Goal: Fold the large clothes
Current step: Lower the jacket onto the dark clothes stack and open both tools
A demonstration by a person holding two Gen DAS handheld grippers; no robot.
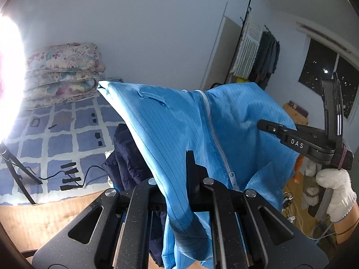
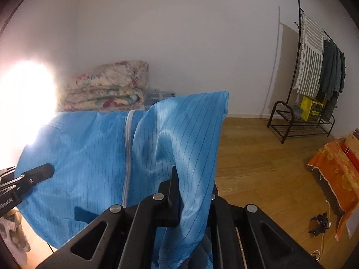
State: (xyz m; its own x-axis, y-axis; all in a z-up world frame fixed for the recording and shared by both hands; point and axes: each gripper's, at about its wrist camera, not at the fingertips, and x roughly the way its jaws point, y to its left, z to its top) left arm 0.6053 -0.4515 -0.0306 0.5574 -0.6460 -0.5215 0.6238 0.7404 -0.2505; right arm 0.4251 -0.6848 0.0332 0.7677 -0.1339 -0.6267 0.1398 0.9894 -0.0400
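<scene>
This is a bedroom in a home. A stack of folded floral quilts (image 1: 62,71) sits against the plain white wall on a bed covered by a blue-and-white checked sheet (image 1: 58,143). A black metal clothes rack (image 2: 300,116) stands by the far wall, hung with a striped towel (image 2: 310,53) and dark garments (image 2: 332,71), with a yellow box on its lower shelf. The floor is wood laminate (image 2: 258,163), and a dark night window (image 1: 325,71) shows at one side.
</scene>
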